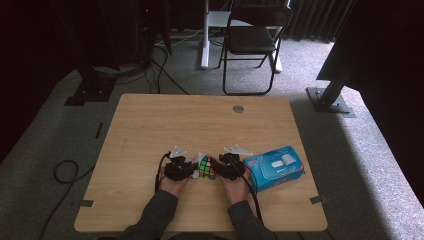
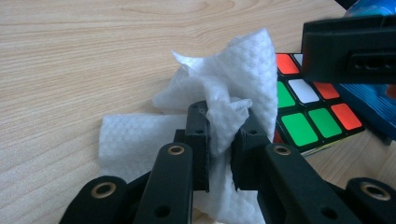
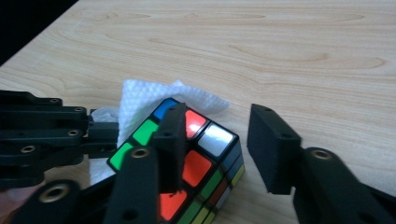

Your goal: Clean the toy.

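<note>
On table: blue wipes pack (image 1: 275, 168), label unreadable.

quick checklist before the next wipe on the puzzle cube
1. White paper tissue pinched in left gripper: ok.
2. Multicoloured puzzle cube clamped by right gripper: not ok, far jaw stands off the cube.
3. Cube resting on wooden table: ok.
4. Tissue reaches the cube: ok, it lies against its side.
5. Blue wet-wipe pack clear of the hands: ok.
</note>
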